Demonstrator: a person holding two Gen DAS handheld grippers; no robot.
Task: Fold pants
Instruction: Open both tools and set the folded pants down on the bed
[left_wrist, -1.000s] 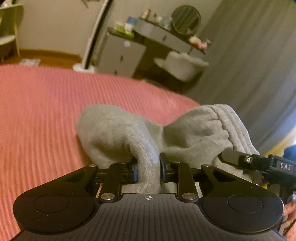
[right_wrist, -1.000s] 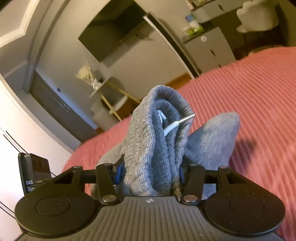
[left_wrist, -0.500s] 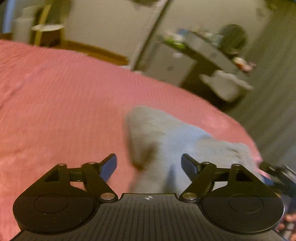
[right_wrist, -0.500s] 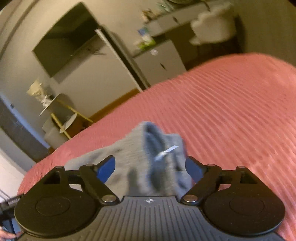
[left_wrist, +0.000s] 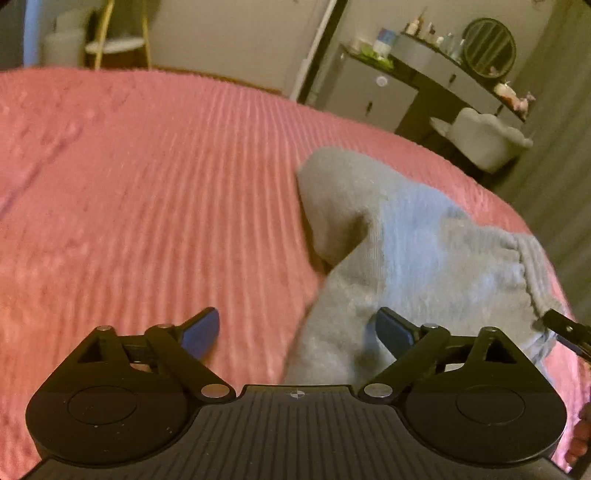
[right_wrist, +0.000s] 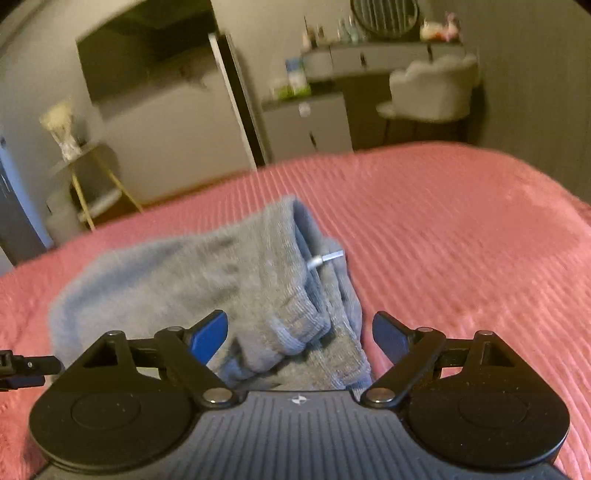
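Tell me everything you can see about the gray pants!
The gray pants look soft and fleecy, bunched in a rumpled heap on the pink ribbed bedspread. The ribbed waistband is folded over, and a white drawstring with a stiff tip pokes out. Nothing grips them.

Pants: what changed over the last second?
Both grippers let go. The left gripper and right gripper have just been opening, and the grey pants dropped from bunched up onto the pink bedspread. The pants remain folded in one heap.
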